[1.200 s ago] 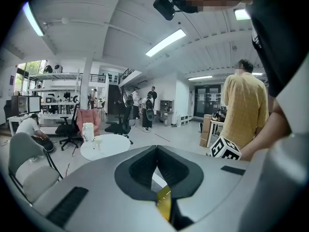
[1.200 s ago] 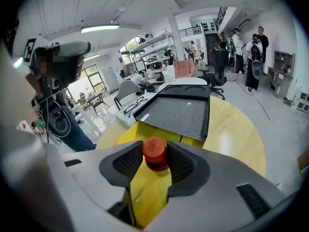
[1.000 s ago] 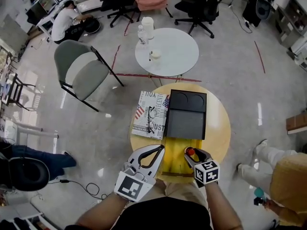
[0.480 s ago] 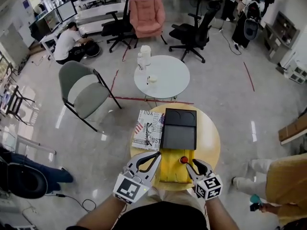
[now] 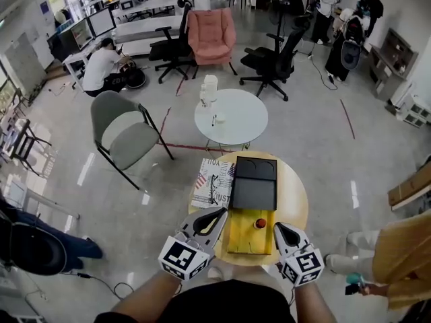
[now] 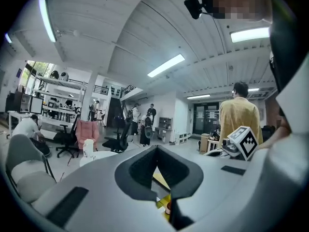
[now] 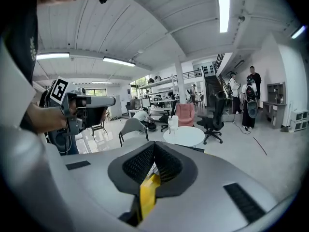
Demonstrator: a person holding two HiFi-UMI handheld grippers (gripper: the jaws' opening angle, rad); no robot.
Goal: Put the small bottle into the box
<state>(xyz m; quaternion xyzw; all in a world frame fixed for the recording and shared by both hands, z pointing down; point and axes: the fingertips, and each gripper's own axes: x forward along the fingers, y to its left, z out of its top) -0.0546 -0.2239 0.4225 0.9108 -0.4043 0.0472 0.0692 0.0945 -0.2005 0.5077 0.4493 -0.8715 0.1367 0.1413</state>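
Pulling up and away from the near right corner of the yellow open-topped box point(image 5: 244, 237), the right hand-held gripper point(image 5: 279, 229) is no longer reaching over the red cap as it was a second ago. Its jaws have just been closing and are now sitting pressed together, with nothing between them; the right gripper view is showing only a sliver of yellow through the slit. The left hand-held gripper point(image 5: 214, 215) is also lifting a little. It is hanging at the near left corner of the yellow box with its tips meeting and nothing caught in them.

The small brown bottle with the red cap point(image 5: 260, 223) is staying behind, standing upright inside the yellow box near its right wall and apart from both hand-held grippers. That is reading as a release: I judge that the bottle is now resting in the box on its own, so the placing seems done and the hands are merely clearing away.

Beyond the yellow box, touching its far edge, a flat black rectangular case point(image 5: 254, 192) is lying on the round wooden counter point(image 5: 296, 194). Left of the yellow box's far end, a printed magazine point(image 5: 207, 180) is lying with a pair of dark spectacles point(image 5: 214, 188) on it. Well past the yellow box, a white round table point(image 5: 232, 116) is standing on the floor.
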